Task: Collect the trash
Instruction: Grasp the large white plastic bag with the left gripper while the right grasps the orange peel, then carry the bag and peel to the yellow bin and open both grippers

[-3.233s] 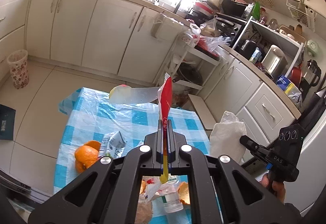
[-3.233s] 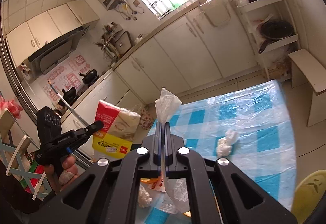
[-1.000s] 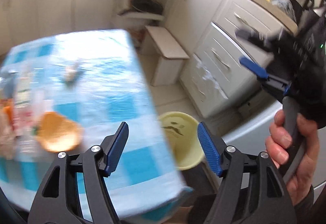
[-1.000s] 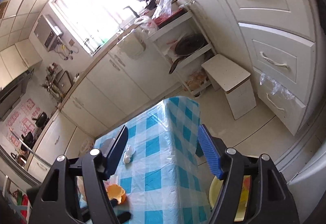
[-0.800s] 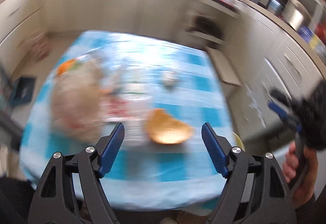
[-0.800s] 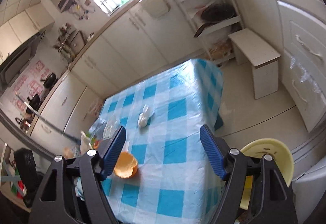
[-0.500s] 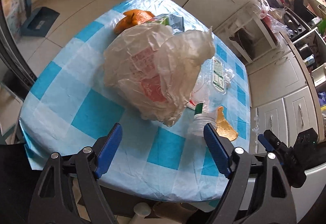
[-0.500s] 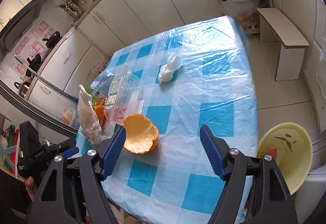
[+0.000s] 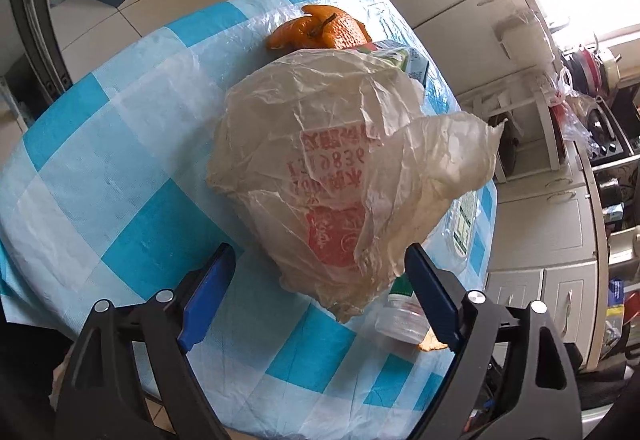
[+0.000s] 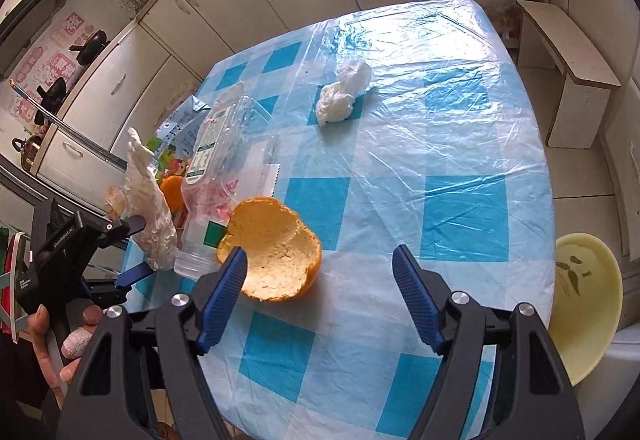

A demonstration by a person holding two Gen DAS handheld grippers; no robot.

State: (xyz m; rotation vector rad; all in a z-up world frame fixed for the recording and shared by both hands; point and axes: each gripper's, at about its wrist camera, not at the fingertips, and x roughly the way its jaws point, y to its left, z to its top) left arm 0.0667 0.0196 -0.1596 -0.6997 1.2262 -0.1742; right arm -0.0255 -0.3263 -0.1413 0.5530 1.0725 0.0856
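A crumpled paper bag with red print (image 9: 344,180) lies on the blue-checked tablecloth (image 9: 120,144); it also shows in the right wrist view (image 10: 150,200). My left gripper (image 9: 316,296) is open and empty, its fingers either side of the bag's near end. An empty orange peel (image 10: 276,252) lies just ahead of my right gripper (image 10: 320,300), which is open and empty. A squashed clear plastic bottle (image 10: 212,176) lies beside the peel. A crumpled white tissue (image 10: 344,92) sits farther out. A yellow trash bin (image 10: 580,304) stands below the table's right edge.
An orange with peel (image 9: 324,30) and a carton (image 9: 404,60) lie behind the bag. The bottle's cap end (image 9: 400,314) shows by my left gripper's right finger. A white step stool (image 10: 568,68) stands on the floor past the table. Kitchen cabinets (image 10: 224,0) line the walls.
Both grippers let go of the wrapper and the tissue they held and opened. They swung from the yellow bin back over the table; the left closed in on the paper bag.
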